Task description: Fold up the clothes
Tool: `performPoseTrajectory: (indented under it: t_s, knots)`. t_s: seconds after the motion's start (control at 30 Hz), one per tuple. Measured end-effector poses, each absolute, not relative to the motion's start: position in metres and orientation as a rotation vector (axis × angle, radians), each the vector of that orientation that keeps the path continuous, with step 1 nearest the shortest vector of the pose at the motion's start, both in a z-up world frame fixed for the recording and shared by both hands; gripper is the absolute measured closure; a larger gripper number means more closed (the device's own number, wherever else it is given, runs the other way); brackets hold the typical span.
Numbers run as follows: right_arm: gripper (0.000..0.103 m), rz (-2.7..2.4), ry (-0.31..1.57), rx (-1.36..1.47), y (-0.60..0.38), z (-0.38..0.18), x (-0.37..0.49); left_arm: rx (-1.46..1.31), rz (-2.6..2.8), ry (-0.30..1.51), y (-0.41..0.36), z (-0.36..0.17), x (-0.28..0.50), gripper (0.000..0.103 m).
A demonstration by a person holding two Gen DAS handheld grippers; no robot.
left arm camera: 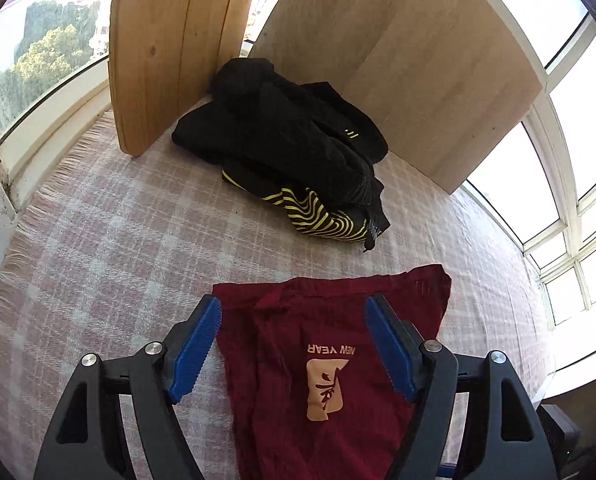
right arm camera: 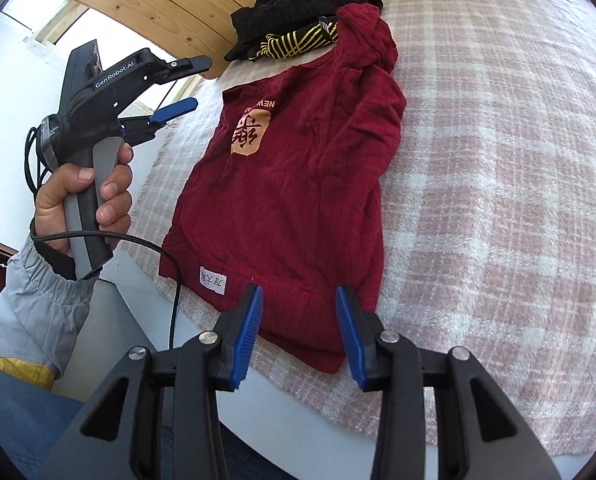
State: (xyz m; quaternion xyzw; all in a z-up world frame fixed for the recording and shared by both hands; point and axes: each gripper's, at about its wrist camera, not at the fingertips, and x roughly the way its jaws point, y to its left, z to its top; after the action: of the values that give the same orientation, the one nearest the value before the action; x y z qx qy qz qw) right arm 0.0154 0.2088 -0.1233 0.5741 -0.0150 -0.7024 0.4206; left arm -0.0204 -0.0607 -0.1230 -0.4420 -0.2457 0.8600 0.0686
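Shirt lies flat on blanket; left gripper hovers empty.

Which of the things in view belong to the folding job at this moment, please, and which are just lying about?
In the job:
- dark red crinkled cotton shirt with an orange printed patch, one side already folded over
- left gripper, open, held clear of the shirt
- right gripper, open over the hem

Lying about:
- pile of black clothes with yellow stripes
- pink checked woven blanket
- pale wooden boards
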Motion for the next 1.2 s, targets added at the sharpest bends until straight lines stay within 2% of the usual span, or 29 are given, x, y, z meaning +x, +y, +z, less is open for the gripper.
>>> performPoseTrajectory:
  t_s: [0.1, 0.27, 0.33, 0.4, 0.57, 0.67, 0.7, 0.77, 0.87, 1.13, 1.2]
  knots:
    - [0.064, -1.814, -0.047, 1.325, 0.209, -0.092, 0.002, -1.266, 2.475, -0.772, -0.033, -0.118, -0.02, 0.027]
    - [0.064, -1.935, -0.156, 1.238, 0.211, -0.077, -0.061, -1.32, 2.29, -0.937, -0.016, -0.161, -0.029, 0.028]
    - [0.064, -1.869, -0.252, 1.259, 0.202, -0.084, -0.089, -1.379, 2.252, -1.018, -0.025, -0.182, -0.032, 0.032]
    - [0.064, -1.723, -0.294, 1.274, 0.178, -0.094, -0.108, -1.338, 2.245, -1.057, -0.034, -0.184, -0.033, 0.031]
    - [0.065, -1.635, -0.145, 1.377, 0.132, -0.142, -0.146, -1.322, 2.302, -1.037, -0.045, -0.181, -0.038, 0.031]
    - [0.076, -1.633, -0.262, 1.385, 0.147, -0.155, -0.175, -1.299, 2.363, -1.027, -0.057, -0.18, -0.034, 0.034]
    - [0.076, -1.656, -0.269, 1.381, 0.151, -0.156, -0.183, -1.291, 2.376, -1.029, -0.061, -0.18, -0.033, 0.036]
    - [0.088, -1.642, -0.292, 1.386, 0.156, -0.16, -0.192, -1.282, 2.358, -1.053, -0.067, -0.184, -0.033, 0.042]
    - [0.094, -1.682, -0.219, 1.353, 0.154, -0.156, -0.191, -1.299, 2.386, -0.981, -0.062, -0.182, -0.036, 0.044]
    - [0.09, -1.853, -0.122, 1.293, 0.167, -0.13, -0.186, -1.322, 2.481, -0.954, -0.074, -0.183, -0.042, 0.047]
    - [0.082, -1.833, -0.111, 1.228, 0.166, -0.108, -0.164, -1.347, 2.516, -0.907, -0.071, -0.174, -0.041, 0.044]
